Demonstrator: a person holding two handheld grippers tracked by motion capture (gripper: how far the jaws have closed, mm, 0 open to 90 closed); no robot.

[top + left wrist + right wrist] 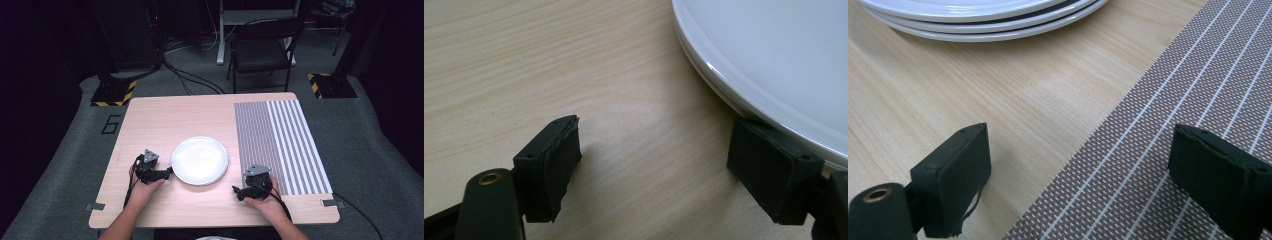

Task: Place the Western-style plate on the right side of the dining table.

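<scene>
Flanking the stack of white plates (200,160) at lower centre, left gripper (169,172) gaping wide with one jaw tucked under the rim as if readying a lift, right gripper (234,190) empty and spread at the striped placemat (280,145) edge.

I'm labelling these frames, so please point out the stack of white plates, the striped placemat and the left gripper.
stack of white plates (200,160): high view, centre of the top plate.
striped placemat (280,145): high view, middle of the mat.
left gripper (654,160): left gripper view, midway between its open fingertips.
</scene>
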